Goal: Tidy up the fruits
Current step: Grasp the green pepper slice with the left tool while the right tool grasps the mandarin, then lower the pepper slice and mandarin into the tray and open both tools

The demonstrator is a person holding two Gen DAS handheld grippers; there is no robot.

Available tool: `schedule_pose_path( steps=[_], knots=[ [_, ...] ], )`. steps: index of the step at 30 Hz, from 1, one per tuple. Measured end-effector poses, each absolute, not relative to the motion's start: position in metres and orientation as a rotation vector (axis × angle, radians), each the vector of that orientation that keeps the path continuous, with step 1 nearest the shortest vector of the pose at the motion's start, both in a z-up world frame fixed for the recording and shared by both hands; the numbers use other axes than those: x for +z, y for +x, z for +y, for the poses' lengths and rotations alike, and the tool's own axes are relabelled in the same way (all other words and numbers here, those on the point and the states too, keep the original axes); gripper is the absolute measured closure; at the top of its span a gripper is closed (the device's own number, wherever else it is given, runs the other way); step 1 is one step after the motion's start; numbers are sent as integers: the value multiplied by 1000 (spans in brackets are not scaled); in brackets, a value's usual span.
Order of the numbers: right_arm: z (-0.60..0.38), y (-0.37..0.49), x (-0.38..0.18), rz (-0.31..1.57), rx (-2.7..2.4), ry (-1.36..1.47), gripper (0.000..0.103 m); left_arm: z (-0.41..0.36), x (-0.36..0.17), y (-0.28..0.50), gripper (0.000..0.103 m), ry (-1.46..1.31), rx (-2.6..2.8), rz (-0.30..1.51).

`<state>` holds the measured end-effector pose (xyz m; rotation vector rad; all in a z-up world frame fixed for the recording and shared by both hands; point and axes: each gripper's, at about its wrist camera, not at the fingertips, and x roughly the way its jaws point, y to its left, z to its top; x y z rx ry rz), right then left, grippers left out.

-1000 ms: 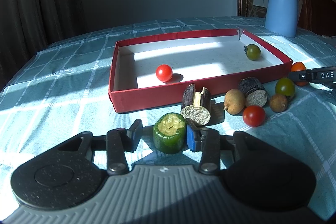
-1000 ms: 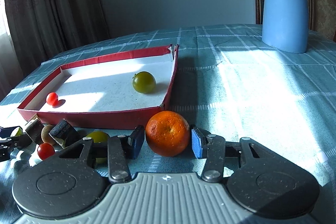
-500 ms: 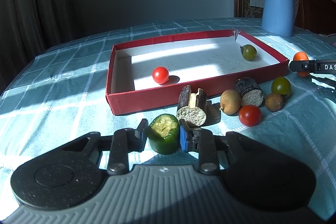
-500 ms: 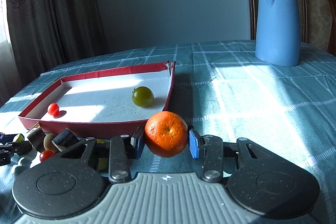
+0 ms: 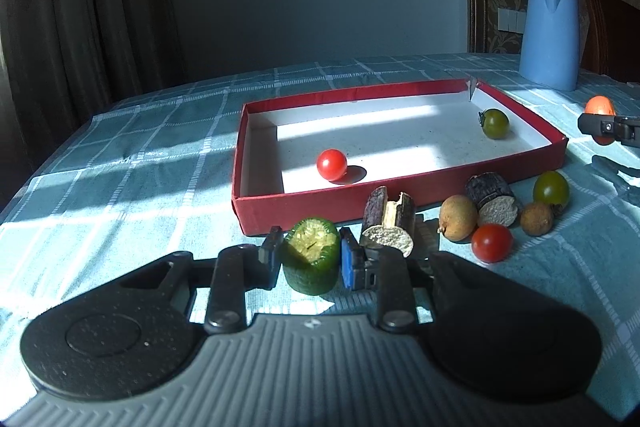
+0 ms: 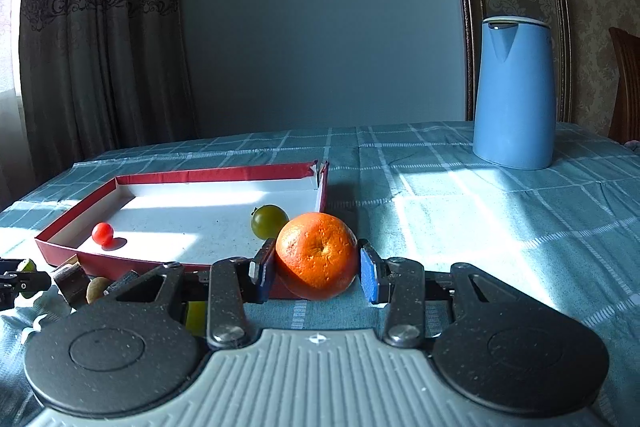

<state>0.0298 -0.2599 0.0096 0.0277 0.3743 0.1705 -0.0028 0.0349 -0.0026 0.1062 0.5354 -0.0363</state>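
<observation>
My left gripper point(image 5: 309, 259) has just been closing and now pinches the green cucumber chunk point(image 5: 311, 259); my right gripper point(image 6: 316, 269) clamps the orange point(image 6: 317, 255). Both fruits sit between my fingers, the red box point(image 5: 312, 201) just ahead. Next, I judge: carry them over its rim.

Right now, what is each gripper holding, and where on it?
The left gripper pinches the green cucumber chunk across its rind sides, cut face up. The right gripper clamps the orange across its widest middle.
</observation>
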Motion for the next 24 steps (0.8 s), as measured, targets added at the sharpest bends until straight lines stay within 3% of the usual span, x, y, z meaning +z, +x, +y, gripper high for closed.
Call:
schedule_pose_path(
  steps=[10, 24],
  knots=[
    [-214, 64, 34, 341, 217, -73, 62, 34, 26, 32, 77, 119, 23, 480],
    [-176, 137, 10, 505, 251, -117, 62, 48, 14, 114, 77, 89, 141, 553]
  ],
)
